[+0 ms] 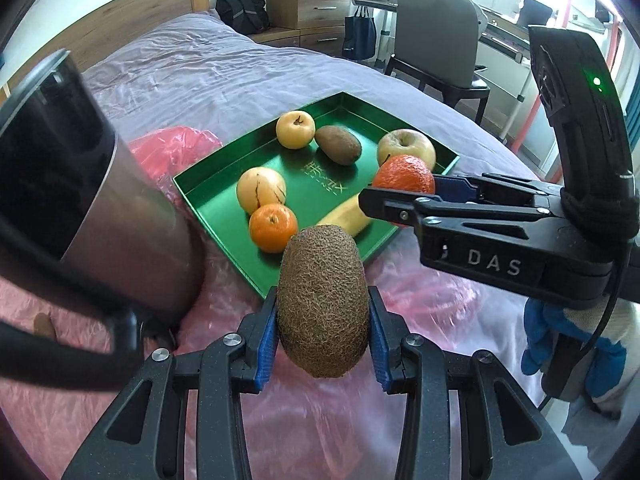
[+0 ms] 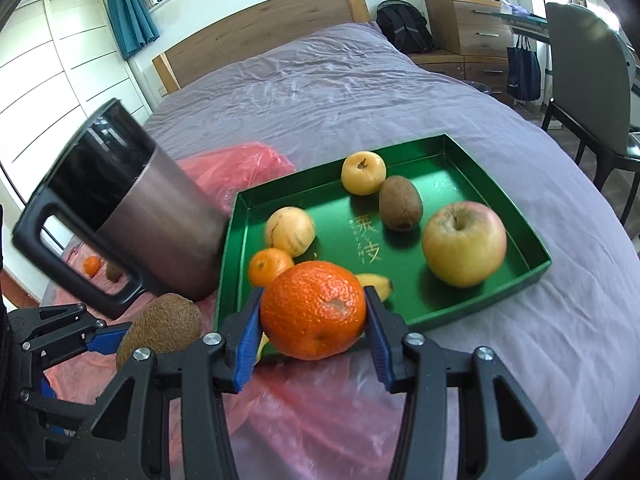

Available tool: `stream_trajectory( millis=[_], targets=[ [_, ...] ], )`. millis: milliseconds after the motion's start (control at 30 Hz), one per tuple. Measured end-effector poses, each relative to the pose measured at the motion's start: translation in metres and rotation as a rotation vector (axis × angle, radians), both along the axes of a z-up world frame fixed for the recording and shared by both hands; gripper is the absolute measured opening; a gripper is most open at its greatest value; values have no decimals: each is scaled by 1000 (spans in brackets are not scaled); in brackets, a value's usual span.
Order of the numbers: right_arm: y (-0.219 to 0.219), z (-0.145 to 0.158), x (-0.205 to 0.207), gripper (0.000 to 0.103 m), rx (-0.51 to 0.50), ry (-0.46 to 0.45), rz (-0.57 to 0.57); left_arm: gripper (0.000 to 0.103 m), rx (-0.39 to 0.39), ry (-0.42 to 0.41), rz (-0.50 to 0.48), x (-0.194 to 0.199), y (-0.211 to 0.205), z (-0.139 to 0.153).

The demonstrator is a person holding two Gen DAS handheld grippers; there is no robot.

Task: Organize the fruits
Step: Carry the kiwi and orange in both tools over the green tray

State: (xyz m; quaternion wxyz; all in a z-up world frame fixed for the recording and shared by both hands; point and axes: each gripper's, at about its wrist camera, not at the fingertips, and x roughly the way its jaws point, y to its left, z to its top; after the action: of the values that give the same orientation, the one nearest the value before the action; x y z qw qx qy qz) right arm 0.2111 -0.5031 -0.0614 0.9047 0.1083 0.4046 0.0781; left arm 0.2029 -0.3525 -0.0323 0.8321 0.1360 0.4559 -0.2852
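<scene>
Kiwi (image 1: 323, 304) sits clamped between the left gripper (image 1: 323, 332) pads, long axis running along the fingers, nose toward the green tray (image 1: 224, 200). Left wrist view: tray lies dead ahead and just past the kiwi's tip, near edge close under it. Free floor in the tray is the middle strip with the gold lettering; a small mandarin (image 1: 273, 228) and the banana (image 1: 346, 218) crowd the near edge. Right gripper (image 1: 400, 196) comes in from the right, closed on the big orange (image 1: 405, 176), already above the tray's near-right corner. My read: right is the nearer arm.

Right wrist view: orange (image 2: 314, 310) is pinched side to side by the right gripper (image 2: 314, 320), over the tray's near wall (image 2: 228, 280), banana (image 2: 374, 284) right behind it. Open patch lies ahead, between the apple (image 2: 464, 244) and the pale pear-like fruit (image 2: 290, 232). Left gripper (image 2: 108, 340) with its kiwi (image 2: 160, 334) shows lower left, off the tray over the pink plastic bag (image 2: 312, 408), beside the tilted steel mug (image 2: 160, 224). Likely drop order: orange, then kiwi.
</scene>
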Motion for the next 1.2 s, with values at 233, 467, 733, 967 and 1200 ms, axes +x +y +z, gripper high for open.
stream_trajectory(
  millis=[233, 467, 733, 967, 1200],
  targets=[
    [-6, -19, 39, 59, -37, 22, 3, 35, 33, -12, 42, 37, -19, -17],
    [-3, -32, 59, 59, -91, 30, 17, 35, 102, -69, 34, 58, -38, -30],
    [-8, -45, 69, 59, -114, 41, 9, 35, 135, -70, 29, 67, -46, -44],
    [-8, -50, 72, 61, -122, 48, 2, 35, 168, -86, 19, 68, -51, -47],
    [-10, -50, 71, 61, -120, 56, -9, 37, 174, -90, 20, 67, -52, -47]
  ],
)
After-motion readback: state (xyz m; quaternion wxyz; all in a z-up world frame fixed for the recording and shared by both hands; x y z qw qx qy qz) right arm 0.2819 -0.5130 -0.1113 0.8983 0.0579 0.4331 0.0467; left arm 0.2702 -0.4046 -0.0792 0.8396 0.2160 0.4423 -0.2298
